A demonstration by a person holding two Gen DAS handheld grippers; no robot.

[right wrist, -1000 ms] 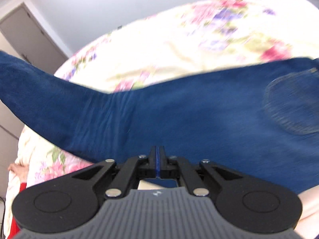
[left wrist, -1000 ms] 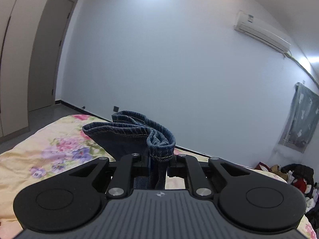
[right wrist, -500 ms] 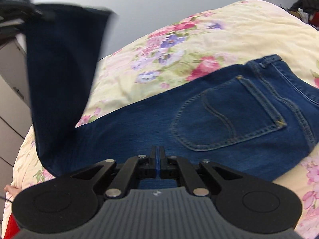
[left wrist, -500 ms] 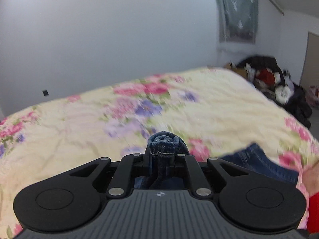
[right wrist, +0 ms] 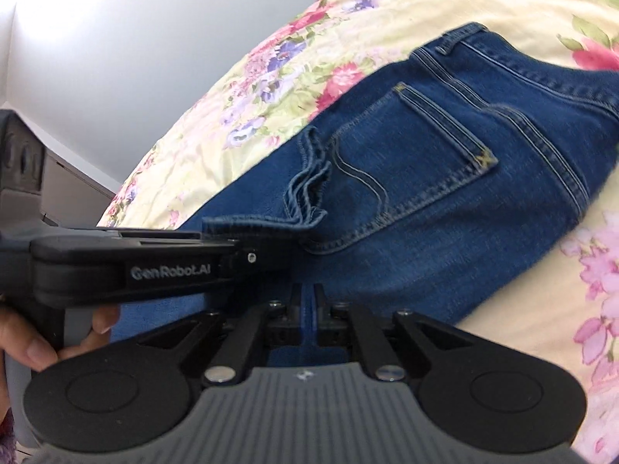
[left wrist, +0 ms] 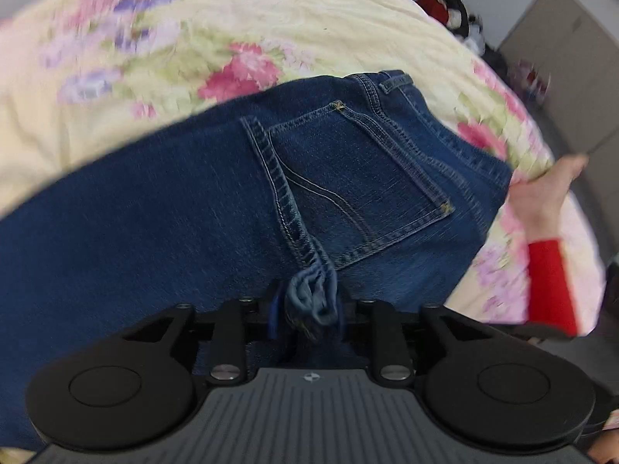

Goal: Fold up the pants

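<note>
The jaws of the left gripper (left wrist: 309, 309) are opening, with the bunched hem (left wrist: 311, 301) of a jeans leg between them; the denim wad sits loosely in the gap, so this looks like a release, not a grip. The jaws of the right gripper (right wrist: 308, 301) are pressed together on a thin blue sliver of the same cloth, pinning a fold edge.

The jeans (right wrist: 445, 178) lie on a bed under a floral bedspread (left wrist: 271, 11), seat side up, the back pocket (left wrist: 359, 181) showing in both views. The leg end has been carried over onto the seat, just beside the pocket, which suggests the lengthwise fold in half is being laid down: the left lets the hem drop where it should rest, while the right holds the near edge so the layers do not slide. The left gripper's body crosses the right wrist view, low over the cloth, with a person's hand (right wrist: 27, 344) on its handle. In the left wrist view the person's other hand (left wrist: 541, 193), in a red sleeve (left wrist: 549, 282), shows beside the waistband end.

Readable writing: "GenRobot.AI" (right wrist: 170, 272) on the side of the left gripper. The pocket carries a wavy stitched line; no brand name can be read.
</note>
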